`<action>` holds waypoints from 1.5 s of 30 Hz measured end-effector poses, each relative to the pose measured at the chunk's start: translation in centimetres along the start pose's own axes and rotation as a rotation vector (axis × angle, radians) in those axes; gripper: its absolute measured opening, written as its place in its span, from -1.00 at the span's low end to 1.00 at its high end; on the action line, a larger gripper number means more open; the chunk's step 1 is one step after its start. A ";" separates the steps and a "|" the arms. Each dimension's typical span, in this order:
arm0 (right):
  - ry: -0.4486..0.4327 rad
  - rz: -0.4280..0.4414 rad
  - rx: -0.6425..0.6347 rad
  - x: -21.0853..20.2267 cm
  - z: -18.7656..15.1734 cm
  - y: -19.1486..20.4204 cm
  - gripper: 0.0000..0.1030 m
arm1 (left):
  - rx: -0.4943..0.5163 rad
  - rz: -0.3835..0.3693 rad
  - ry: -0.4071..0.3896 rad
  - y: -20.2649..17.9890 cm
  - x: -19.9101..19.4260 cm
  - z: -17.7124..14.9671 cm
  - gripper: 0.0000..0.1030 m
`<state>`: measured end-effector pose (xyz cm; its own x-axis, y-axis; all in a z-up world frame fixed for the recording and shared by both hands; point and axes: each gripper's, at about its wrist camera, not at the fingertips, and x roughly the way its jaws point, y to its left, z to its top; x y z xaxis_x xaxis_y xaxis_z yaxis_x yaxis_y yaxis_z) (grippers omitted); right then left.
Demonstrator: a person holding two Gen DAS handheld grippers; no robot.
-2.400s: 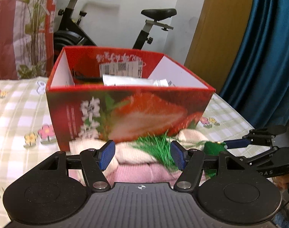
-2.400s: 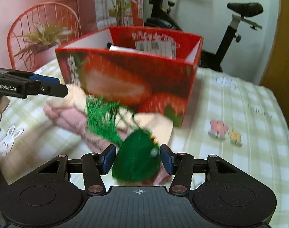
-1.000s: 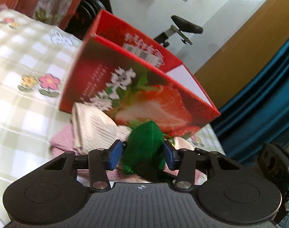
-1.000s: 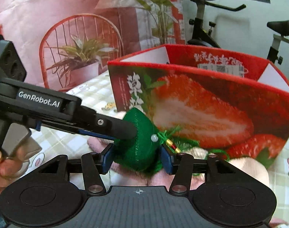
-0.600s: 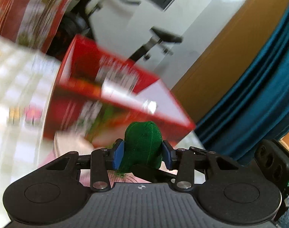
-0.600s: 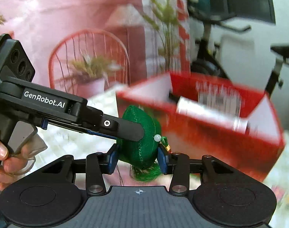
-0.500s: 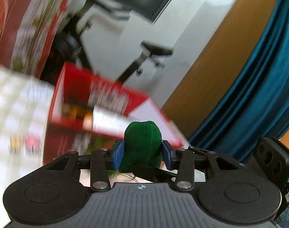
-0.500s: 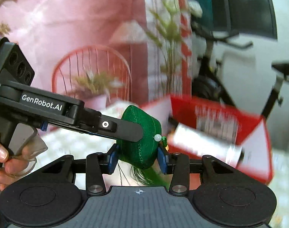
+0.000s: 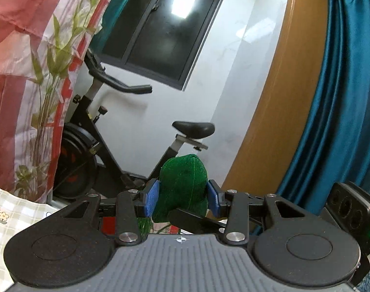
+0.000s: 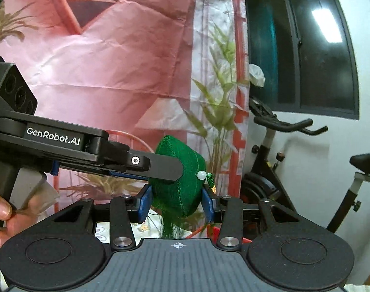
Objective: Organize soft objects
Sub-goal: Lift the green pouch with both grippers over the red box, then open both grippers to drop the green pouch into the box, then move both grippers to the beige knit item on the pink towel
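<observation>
A green stuffed pouch [image 9: 183, 182] with a white bead and a green tassel [image 10: 170, 226] hangs in the air, held from two sides. My left gripper [image 9: 182, 198] is shut on it, blue pads pressed into its flanks. My right gripper [image 10: 176, 205] is shut on the same pouch [image 10: 185, 194] from another angle. In the right wrist view the left gripper [image 10: 165, 170] reaches in from the left, with a person's hand [image 10: 2, 209] on its handle. Only a red sliver of the strawberry box [image 9: 108, 226] shows below the fingers.
An exercise bike [image 9: 97, 146] stands against the white wall behind. A red floral cloth [image 10: 112, 60] hangs at the left, a blue curtain [image 9: 343, 97] and a wooden panel [image 9: 277, 97] at the right. Checked bedding [image 9: 12, 216] lies low at the left.
Both grippers have risen together with the green pouch between them. The red box and the knitted pieces have dropped almost out of view, and the wall and bike now fill the background.
</observation>
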<state>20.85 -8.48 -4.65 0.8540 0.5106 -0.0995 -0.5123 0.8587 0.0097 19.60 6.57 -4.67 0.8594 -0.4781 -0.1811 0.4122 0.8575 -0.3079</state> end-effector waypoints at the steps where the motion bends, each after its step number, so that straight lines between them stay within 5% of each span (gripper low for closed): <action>1: 0.012 -0.004 0.010 0.5 -0.3 -0.2 -0.23 | -0.006 0.005 0.012 0.4 0.5 -0.1 -0.13; 12: 0.246 0.000 0.166 5.9 -7.2 -1.6 -0.14 | -0.087 0.106 0.181 5.6 4.0 -4.9 -0.13; 17: 0.300 -0.030 0.199 6.4 -9.0 -2.1 0.15 | -0.106 0.166 0.191 7.2 4.0 -5.2 -0.12; 26: 0.254 -0.083 0.154 1.1 -10.1 -1.8 0.12 | 0.015 0.149 0.207 5.5 0.6 -6.5 -0.12; 34: 0.193 -0.137 0.197 -5.8 -11.9 -1.2 0.11 | -0.026 0.123 0.271 5.2 -2.3 -10.4 -0.12; 40: 0.306 -0.219 0.284 -7.3 -16.8 -1.5 -0.01 | -0.109 0.145 0.354 6.7 -1.2 -13.4 -0.12; 45: 0.413 -0.295 0.396 -7.2 -20.7 -2.5 -0.30 | -0.153 0.163 0.400 7.3 0.4 -15.2 -0.12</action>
<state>14.15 -15.21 -24.57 0.8086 0.2598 -0.5279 -0.1215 0.9516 0.2822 18.33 9.79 -21.22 0.7127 -0.4007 -0.5758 0.2061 0.9042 -0.3741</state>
